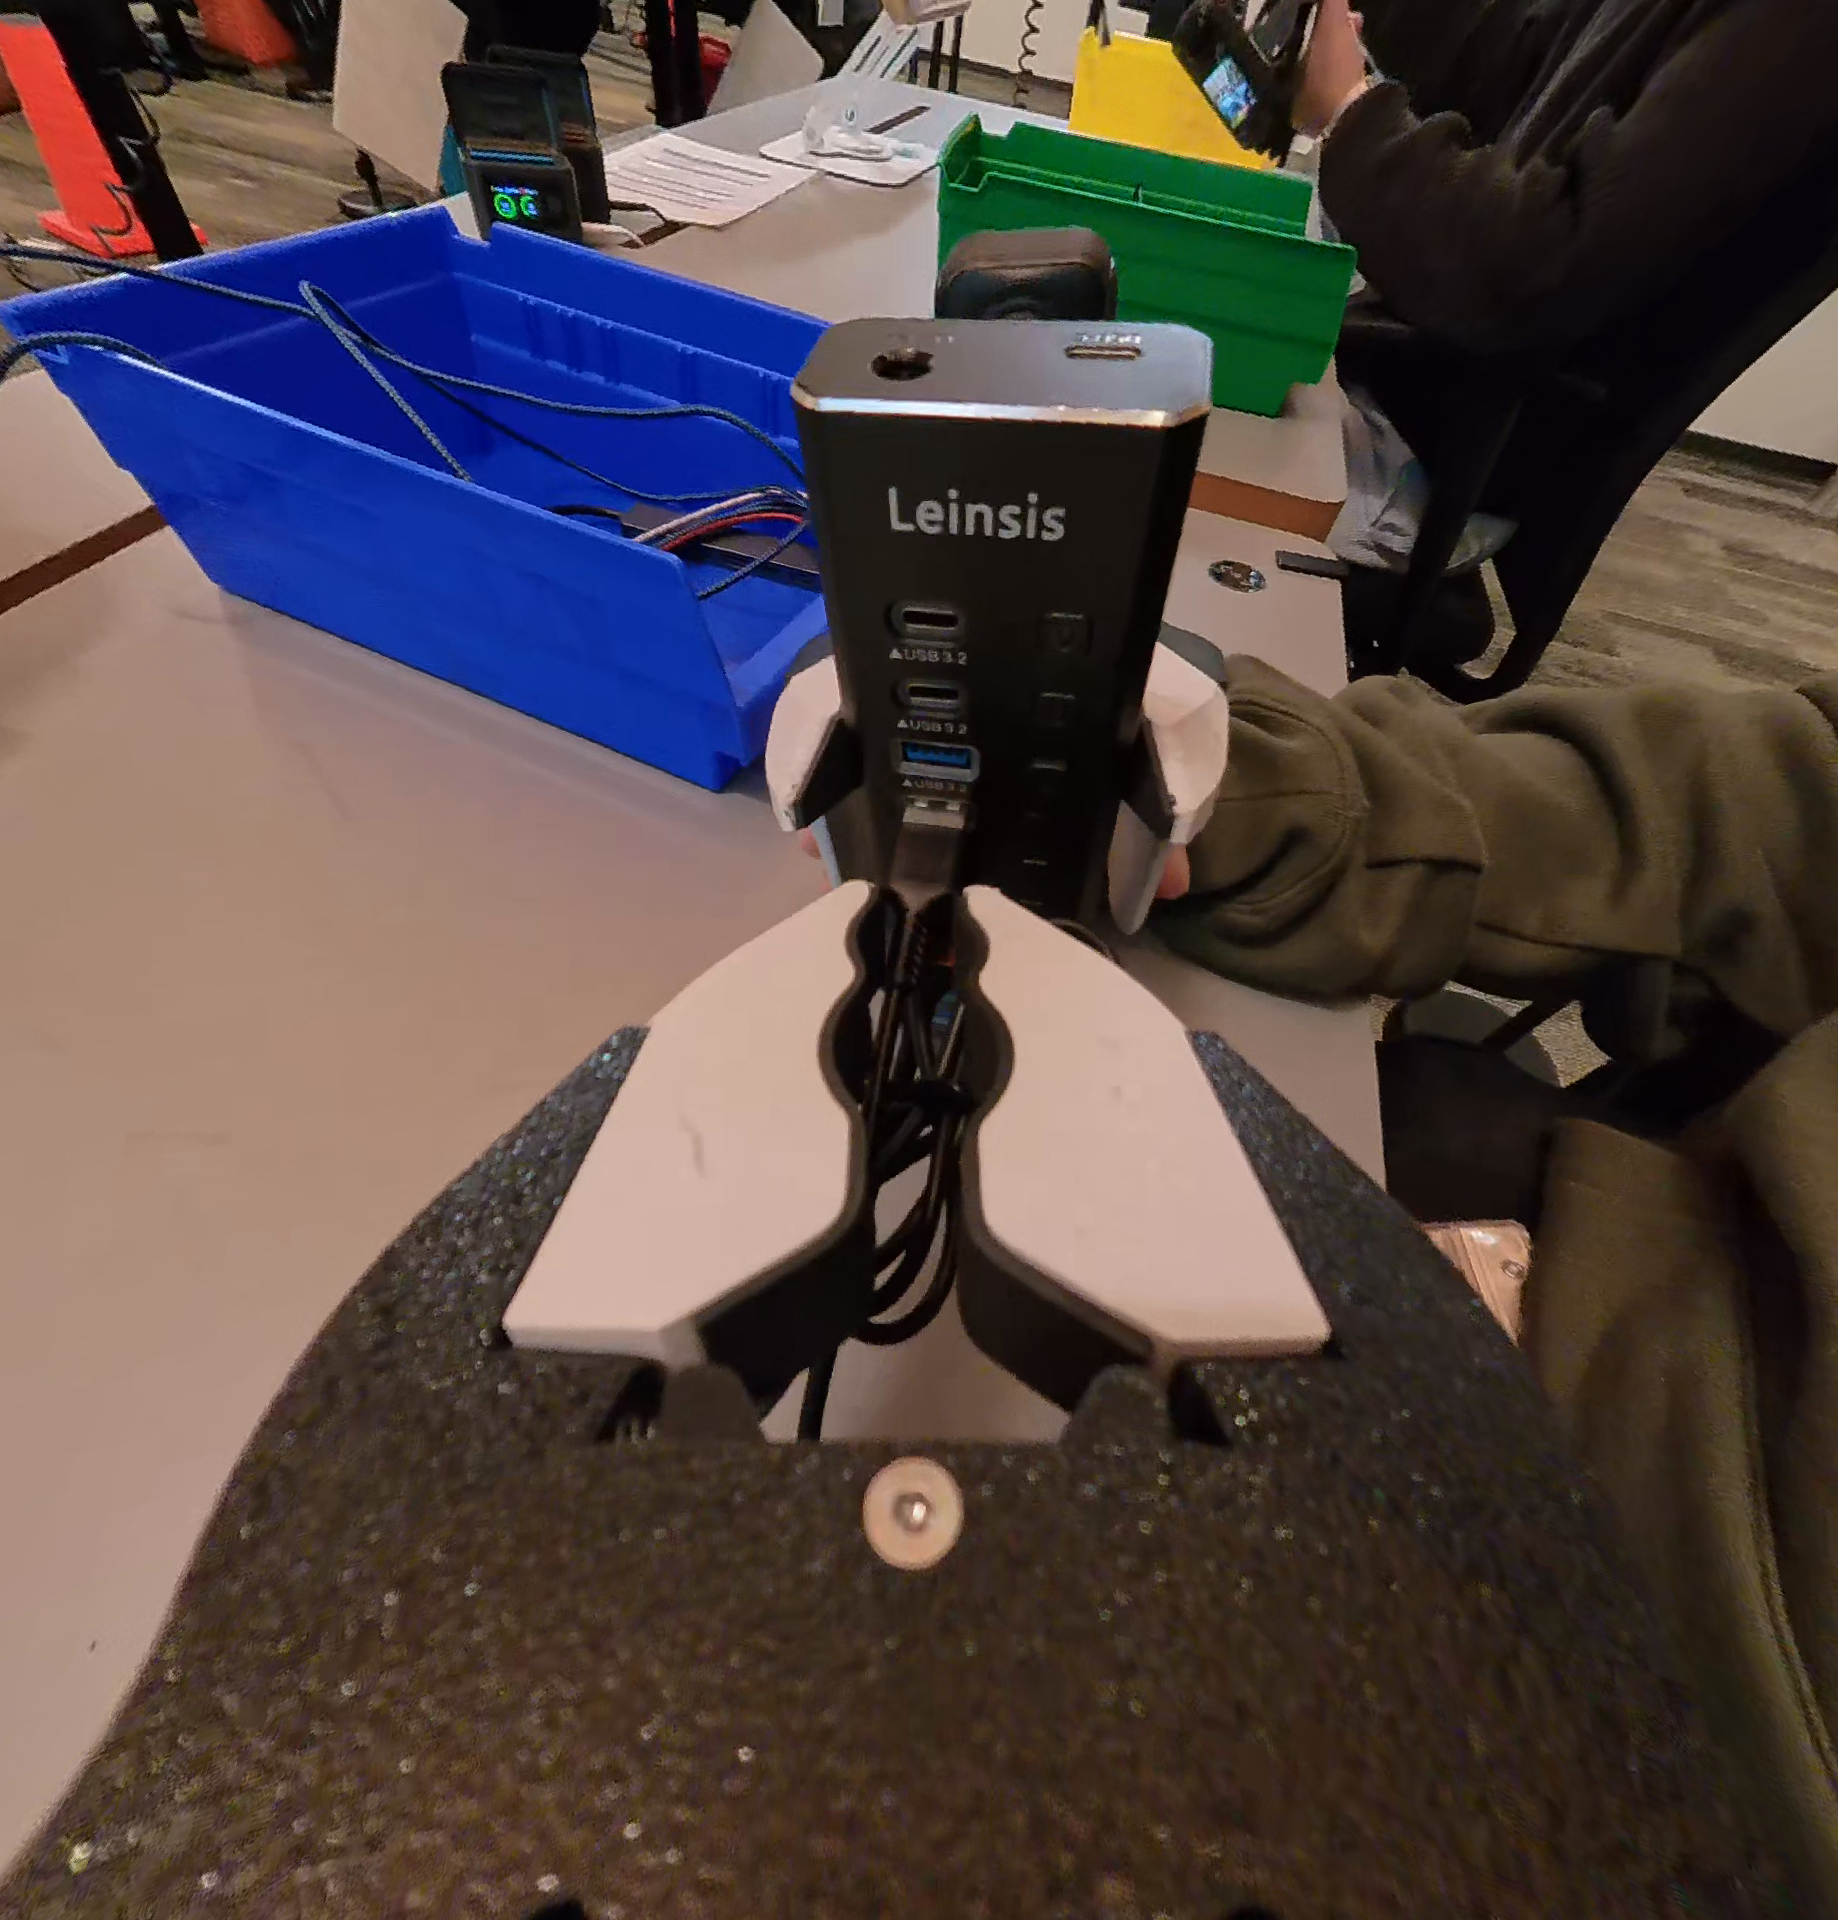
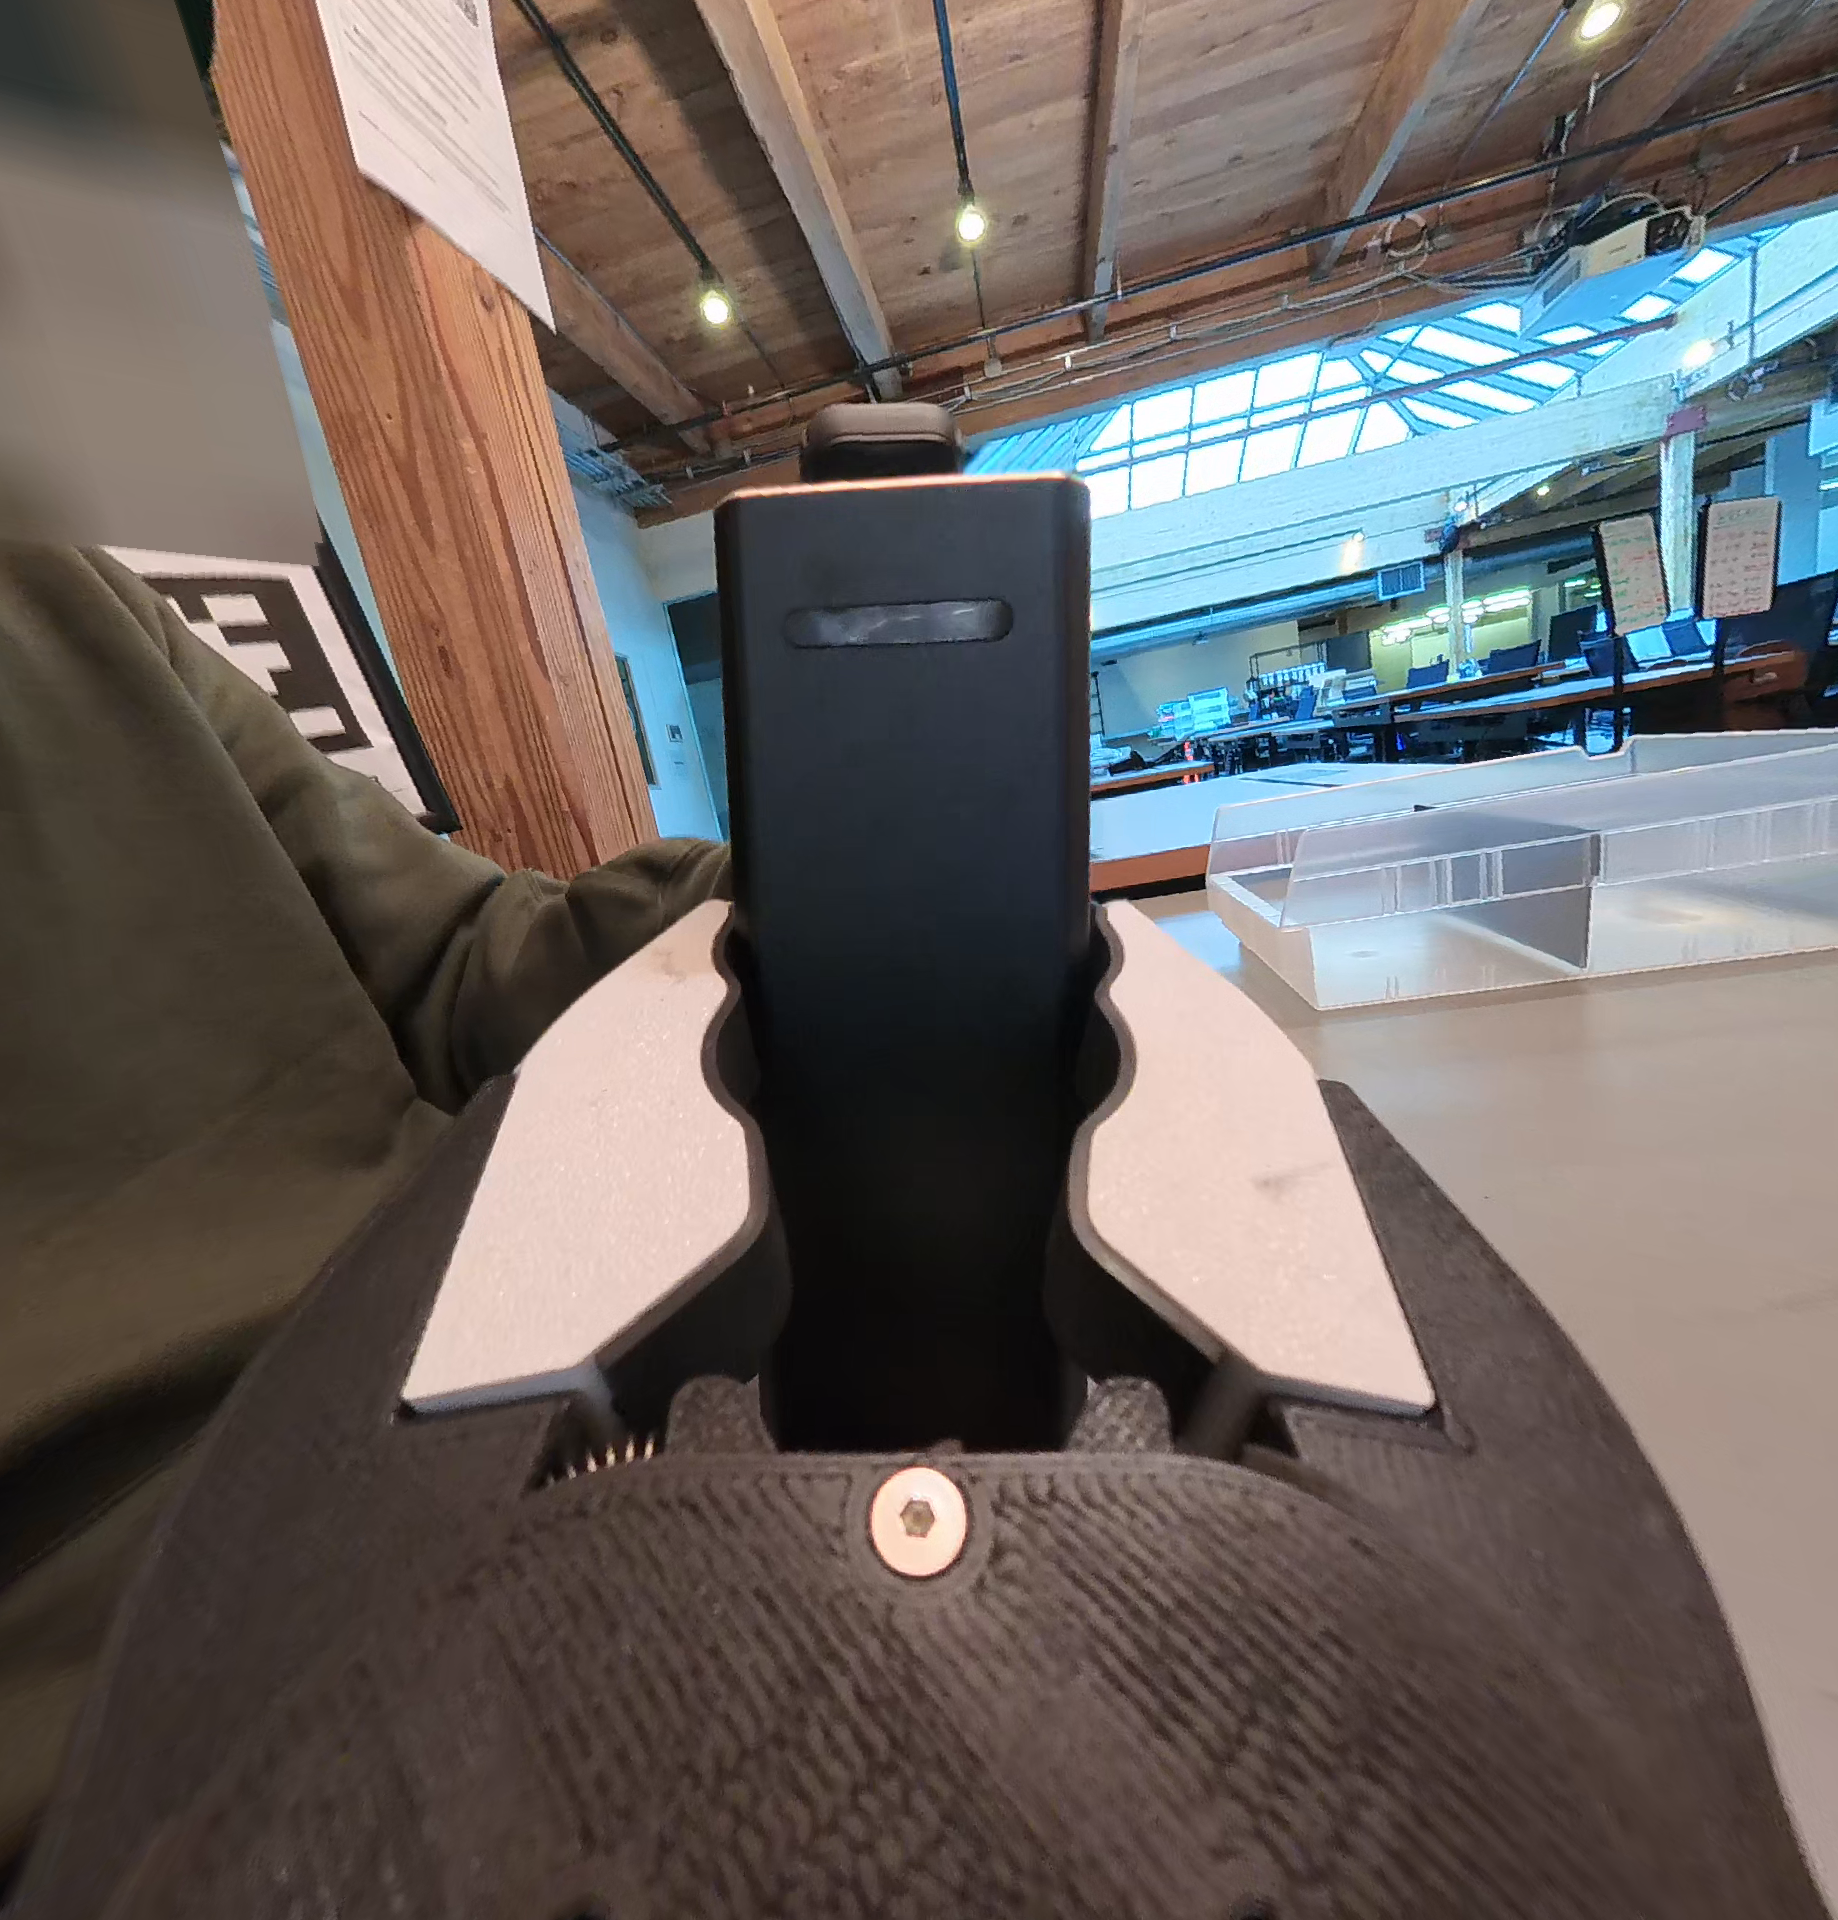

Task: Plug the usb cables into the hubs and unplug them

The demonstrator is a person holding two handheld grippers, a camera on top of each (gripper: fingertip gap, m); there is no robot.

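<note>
A black USB hub [image 1: 998, 582] stands upright in front of me, port side facing the left wrist view. My right gripper [image 1: 982, 790] is shut on its lower half from behind; in the right wrist view the hub's plain back [image 2: 904, 883] fills the space between my right gripper's [image 2: 910, 935] white fingers. My left gripper [image 1: 915, 914] is shut on a black USB cable's plug [image 1: 930, 847], whose metal tip sits at a port just below the blue USB port. The cable's black loops [image 1: 910, 1174] hang between the left fingers.
A blue bin [image 1: 416, 468] holding more cables and a hub sits on the grey table [image 1: 271, 987] at the left. A green bin [image 1: 1143, 249] stands behind. A clear tray [image 2: 1559, 883] lies at the right in the right wrist view. A person in dark clothes sits at the far right. Both grippers' tips are close together, under 4 cm apart.
</note>
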